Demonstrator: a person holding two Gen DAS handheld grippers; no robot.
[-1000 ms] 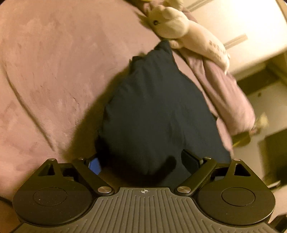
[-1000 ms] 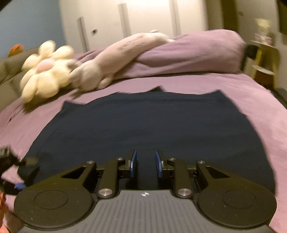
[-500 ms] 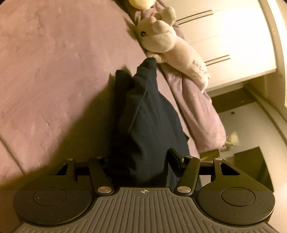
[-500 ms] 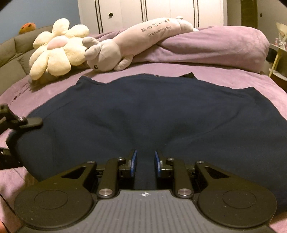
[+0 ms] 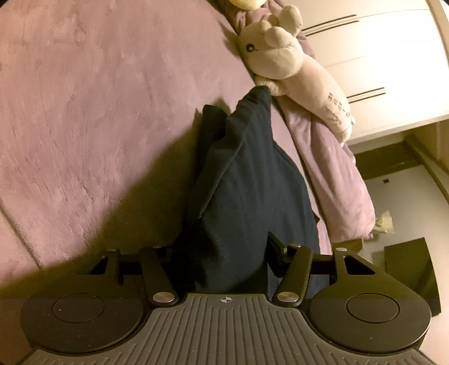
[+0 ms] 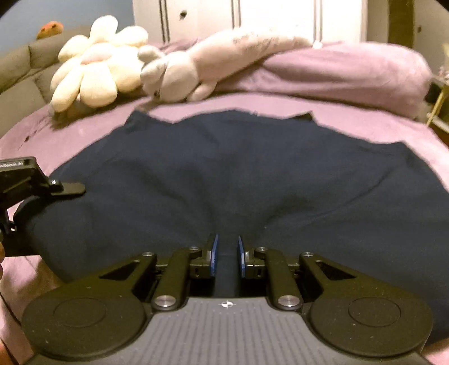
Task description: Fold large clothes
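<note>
Left wrist view: a navy garment (image 5: pixel 241 196) on a mauve-covered bed (image 5: pixel 84 112) is clamped by the left claw (image 5: pixel 221 252), near white wardrobe doors (image 5: pixel 378 56). Right wrist view: its near edge is pinched by the right claw (image 6: pixel 226 255); plush toys (image 6: pixel 134 73) are seen behind.

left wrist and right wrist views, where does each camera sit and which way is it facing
Left wrist: on the left gripper, looking down along the bunched dark garment toward the long plush toy; only its own fingers show.
Right wrist: on the right gripper, looking across the spread garment toward the wardrobe; the left gripper shows at the left edge.
Shared: garment, plush toy, purple bed cover.
</note>
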